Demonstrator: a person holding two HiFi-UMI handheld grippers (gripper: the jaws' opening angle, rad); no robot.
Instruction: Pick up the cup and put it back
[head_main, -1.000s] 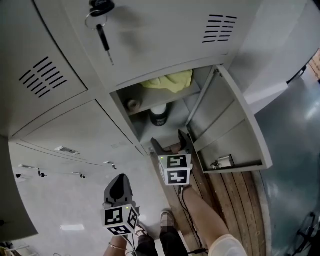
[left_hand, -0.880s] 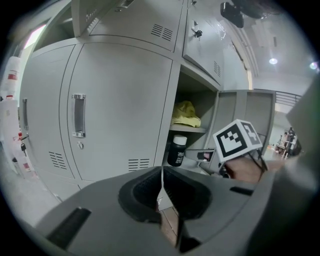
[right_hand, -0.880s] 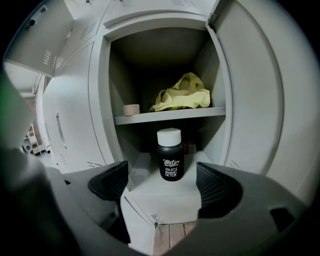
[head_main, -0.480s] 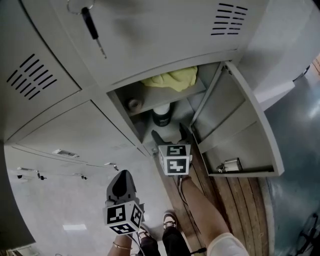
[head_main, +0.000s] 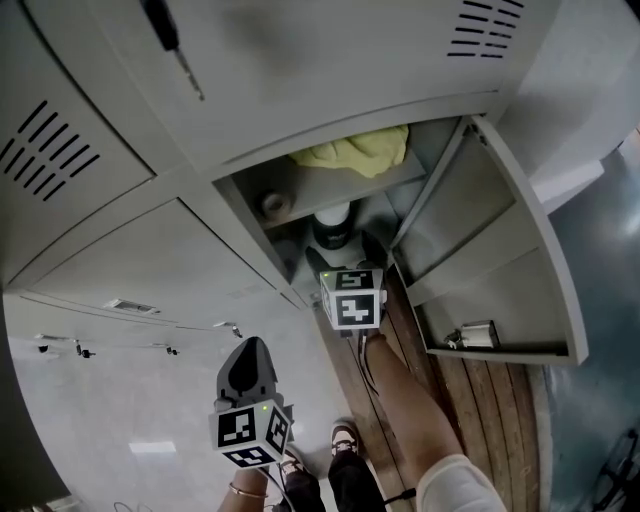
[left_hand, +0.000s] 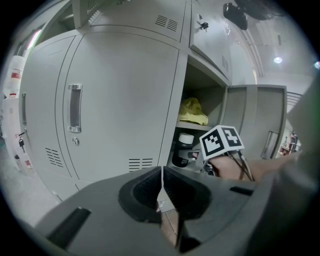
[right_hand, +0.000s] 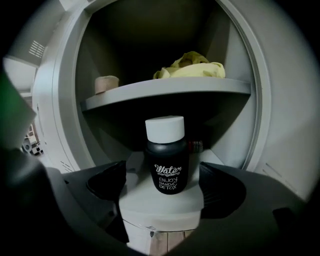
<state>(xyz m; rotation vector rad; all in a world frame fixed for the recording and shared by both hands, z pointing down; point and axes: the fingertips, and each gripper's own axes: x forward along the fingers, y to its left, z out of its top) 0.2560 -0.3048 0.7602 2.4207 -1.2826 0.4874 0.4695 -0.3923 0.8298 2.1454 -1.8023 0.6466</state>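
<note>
right gripper (right_hand: 162, 181): we are lining it up on the cup (right_hand: 166, 156); the jaws have just been widening and are standing spread either side of it, not touching, likely to clear its body | cup: standing upright on the locker (right_hand: 64, 115) floor, under the shelf (right_hand: 165, 92) | left gripper (left_hand: 161, 189): we are holding it low and aside, jaws clenched on nothing, seemingly idle

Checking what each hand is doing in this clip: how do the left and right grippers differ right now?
The left gripper is shut with nothing between its jaws. The right gripper is open: its jaws have just been opening, and the cup stands untouched in the gap. The left gripper hangs back from the open locker, while the right gripper is at its opening. Both point toward it.
</note>
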